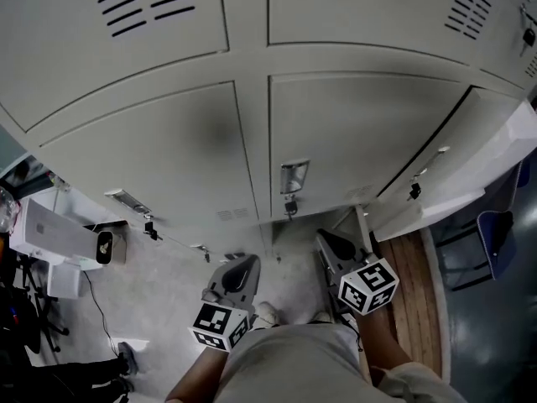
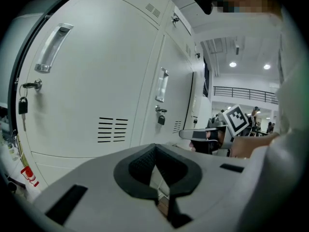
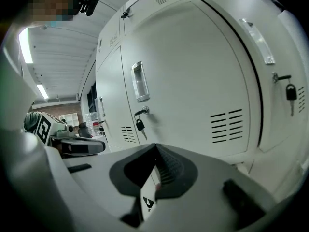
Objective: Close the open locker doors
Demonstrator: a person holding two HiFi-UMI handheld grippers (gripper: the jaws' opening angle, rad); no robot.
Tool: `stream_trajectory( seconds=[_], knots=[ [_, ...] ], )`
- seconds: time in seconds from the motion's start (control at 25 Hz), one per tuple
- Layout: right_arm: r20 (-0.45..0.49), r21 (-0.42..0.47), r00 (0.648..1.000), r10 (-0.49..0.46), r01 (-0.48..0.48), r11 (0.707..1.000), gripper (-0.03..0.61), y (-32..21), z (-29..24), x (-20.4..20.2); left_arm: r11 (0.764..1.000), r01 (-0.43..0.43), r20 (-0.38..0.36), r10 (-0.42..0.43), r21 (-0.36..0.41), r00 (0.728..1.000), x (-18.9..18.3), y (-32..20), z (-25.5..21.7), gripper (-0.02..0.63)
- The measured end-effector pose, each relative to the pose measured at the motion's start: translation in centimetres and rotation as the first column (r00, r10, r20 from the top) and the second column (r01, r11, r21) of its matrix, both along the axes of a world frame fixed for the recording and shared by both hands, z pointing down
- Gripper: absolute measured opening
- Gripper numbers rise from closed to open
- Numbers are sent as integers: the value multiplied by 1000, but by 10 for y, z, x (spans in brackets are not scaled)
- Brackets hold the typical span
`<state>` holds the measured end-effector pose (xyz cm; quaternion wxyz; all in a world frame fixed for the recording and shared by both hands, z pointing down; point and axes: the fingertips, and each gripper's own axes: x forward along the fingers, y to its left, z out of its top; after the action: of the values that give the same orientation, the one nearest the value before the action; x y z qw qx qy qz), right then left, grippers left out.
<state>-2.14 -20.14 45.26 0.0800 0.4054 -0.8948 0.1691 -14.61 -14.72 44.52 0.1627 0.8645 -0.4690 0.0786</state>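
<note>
Grey lockers fill the head view. The middle lower door (image 1: 344, 133) is closed, with a recessed handle (image 1: 294, 176) and a padlock (image 1: 290, 206) under it. To its right a door (image 1: 457, 162) stands swung outward, a key (image 1: 414, 190) hanging at its edge; in the right gripper view this door (image 3: 285, 57) sits behind a dark gap. My left gripper (image 1: 239, 271) and right gripper (image 1: 336, 246) are held low in front of the middle door, apart from it. The left gripper (image 2: 154, 151) and the right gripper (image 3: 155, 151) are both shut on nothing.
The left lower door (image 2: 87, 81) carries a bar handle (image 2: 52, 47) and a keyed padlock (image 2: 22, 104). A white box (image 1: 50, 233) and a cable lie on the floor at left. A blue chair (image 1: 495, 238) and a wooden floor strip (image 1: 415, 292) are at right.
</note>
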Motion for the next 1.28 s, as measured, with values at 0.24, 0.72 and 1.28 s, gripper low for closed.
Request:
stream_trajectory(
  seconds=[0.24, 0.72, 1.28],
  knots=[
    [-7, -16, 999, 46, -46, 999, 26, 21, 1, 54, 999, -41, -4, 41, -2, 999, 46, 12, -3, 14],
    [-78, -21, 985, 155, -157, 987, 26, 63, 15, 159, 991, -135, 27, 135, 5, 990, 129, 32, 0, 14],
    [-116, -96, 974, 197, -208, 973, 26, 101, 54, 226, 982, -188, 29, 189, -26, 982, 190, 50, 9, 14]
  ],
)
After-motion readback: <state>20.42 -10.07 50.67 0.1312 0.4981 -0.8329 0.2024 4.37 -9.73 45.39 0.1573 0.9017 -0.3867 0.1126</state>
